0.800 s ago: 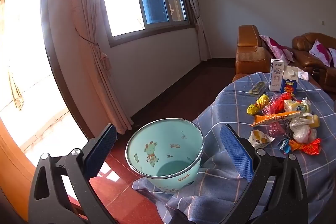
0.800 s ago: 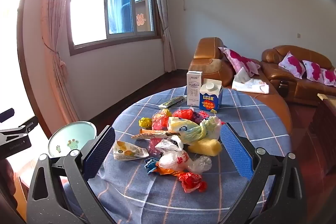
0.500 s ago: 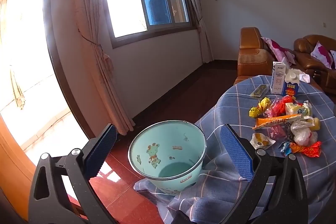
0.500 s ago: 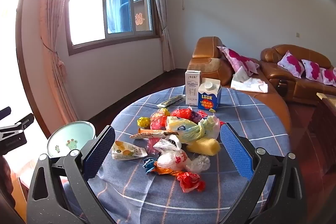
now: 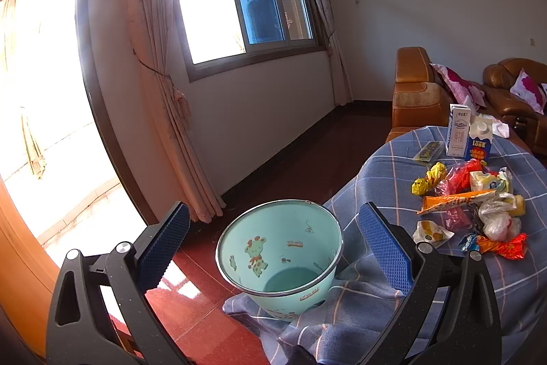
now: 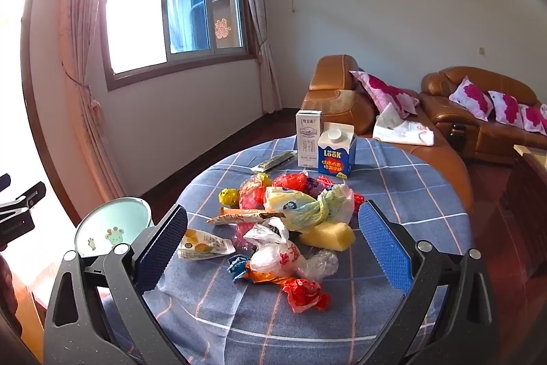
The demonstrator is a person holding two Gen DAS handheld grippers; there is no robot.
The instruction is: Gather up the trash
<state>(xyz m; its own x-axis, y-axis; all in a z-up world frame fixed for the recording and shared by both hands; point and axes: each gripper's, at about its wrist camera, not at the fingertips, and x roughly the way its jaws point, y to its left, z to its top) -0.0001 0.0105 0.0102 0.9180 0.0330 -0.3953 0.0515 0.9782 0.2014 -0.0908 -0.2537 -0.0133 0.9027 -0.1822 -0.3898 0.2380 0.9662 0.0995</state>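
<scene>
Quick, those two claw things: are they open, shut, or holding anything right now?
Left gripper: open, holding nothing, bin beyond it.
Right gripper: open, holding nothing.

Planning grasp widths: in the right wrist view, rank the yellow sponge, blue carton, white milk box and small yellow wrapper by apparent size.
1. Yellow sponge, though it is nearer
2-3. Blue carton and white milk box, too close to rank
4. Small yellow wrapper

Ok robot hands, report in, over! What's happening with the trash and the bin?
Left gripper open, over empty bin. Right gripper open, facing wrapper pile on table. Nothing grabbed, nothing blocking.
</scene>
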